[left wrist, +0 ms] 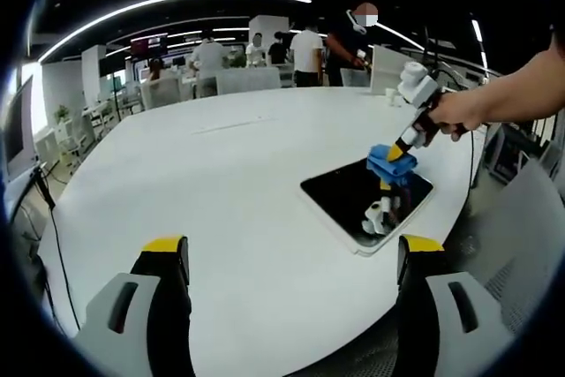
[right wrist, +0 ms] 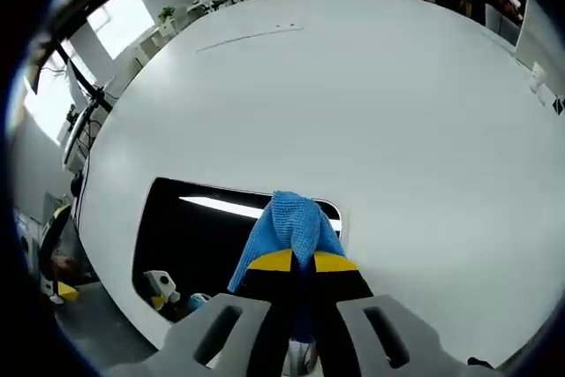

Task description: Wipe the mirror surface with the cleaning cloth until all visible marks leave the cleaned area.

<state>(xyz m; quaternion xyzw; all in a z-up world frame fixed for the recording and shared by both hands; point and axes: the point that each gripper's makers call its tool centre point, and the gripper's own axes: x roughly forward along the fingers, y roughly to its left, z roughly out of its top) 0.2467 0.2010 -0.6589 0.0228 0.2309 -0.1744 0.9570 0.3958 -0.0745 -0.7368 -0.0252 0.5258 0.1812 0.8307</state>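
A flat rectangular mirror with a white rim lies on the white table near its right edge; its glass looks dark and reflects the gripper above it. The right gripper, held by a person's hand, presses a blue cleaning cloth onto the mirror's far right corner. In the right gripper view the right gripper is shut on the blue cloth, which rests on the mirror at its upper edge. My left gripper hovers open over the table's near edge, left of the mirror, with nothing between its jaws.
The large white oval table stretches far back and left. Several people stand beyond its far end among white chairs and desks. A grey chair stands to the right of the table. Cables hang off the left side.
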